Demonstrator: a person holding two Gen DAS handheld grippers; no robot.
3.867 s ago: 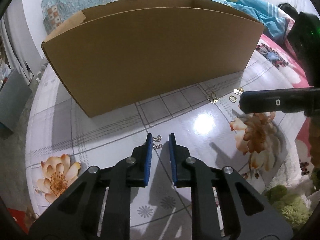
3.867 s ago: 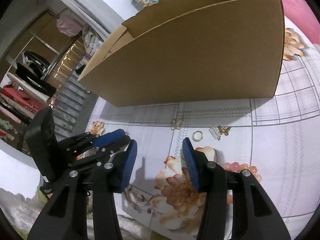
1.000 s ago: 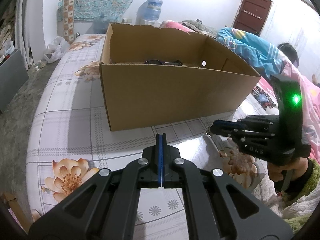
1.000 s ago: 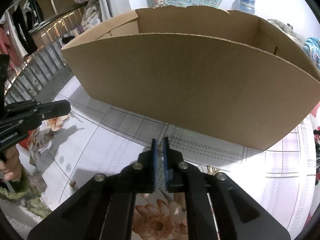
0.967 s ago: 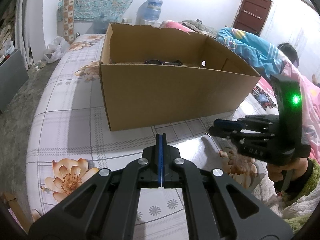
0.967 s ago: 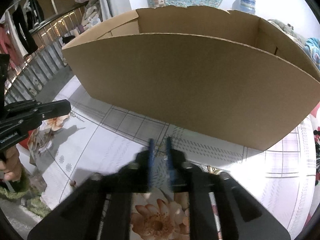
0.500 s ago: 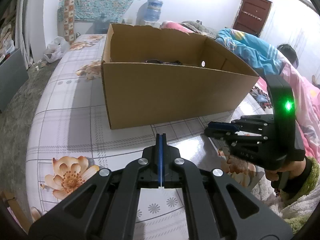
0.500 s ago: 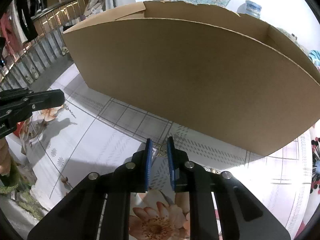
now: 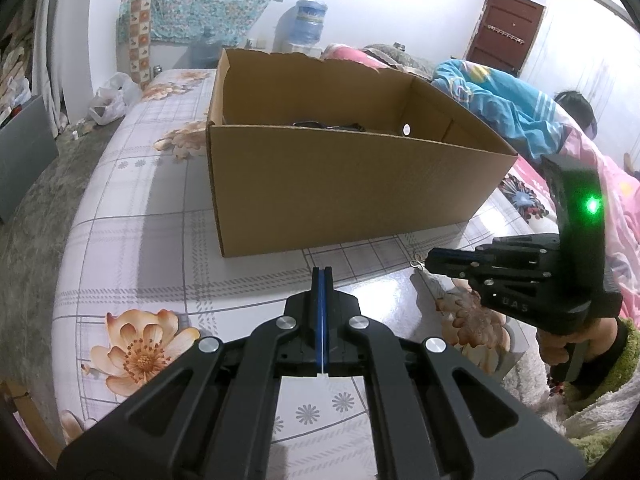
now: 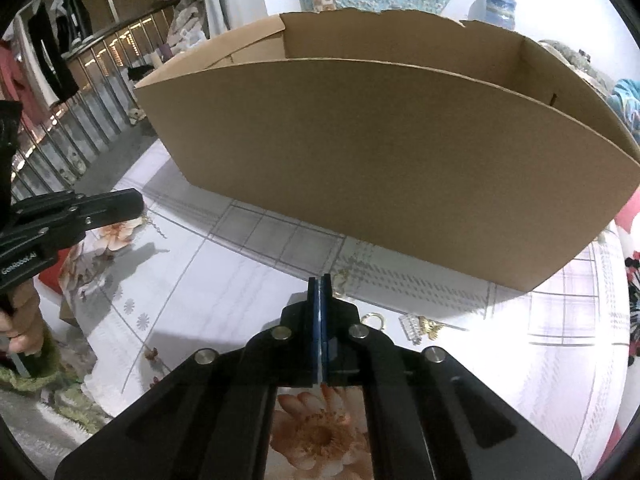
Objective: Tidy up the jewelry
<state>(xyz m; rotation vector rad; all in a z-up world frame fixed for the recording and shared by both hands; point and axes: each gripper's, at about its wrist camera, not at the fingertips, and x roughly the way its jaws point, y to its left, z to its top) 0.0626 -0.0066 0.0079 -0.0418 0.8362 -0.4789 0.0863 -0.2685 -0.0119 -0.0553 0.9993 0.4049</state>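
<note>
Gold hooked earring [image 10: 340, 280] is pinched at the right hand-held gripper [image 10: 320, 282], its near-closed jaws opening, near the cardboard box [image 10: 380, 152]; a firmer clamp is advised before lifting, the left hand-held gripper [image 10: 138, 203] being clamped on a thin chain [image 10: 157, 229].

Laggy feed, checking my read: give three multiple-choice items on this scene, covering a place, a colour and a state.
1. The gold ring lies: A on the floor; B on the table before the box; C on the bed.
2. The pads of the left gripper are: A red; B blue; C white.
3. The left gripper is: A wide open; B shut; C out of view.
B, it rests on the table near the box wall. B, blue strips show. B, pads meet, pinching a chain.
</note>
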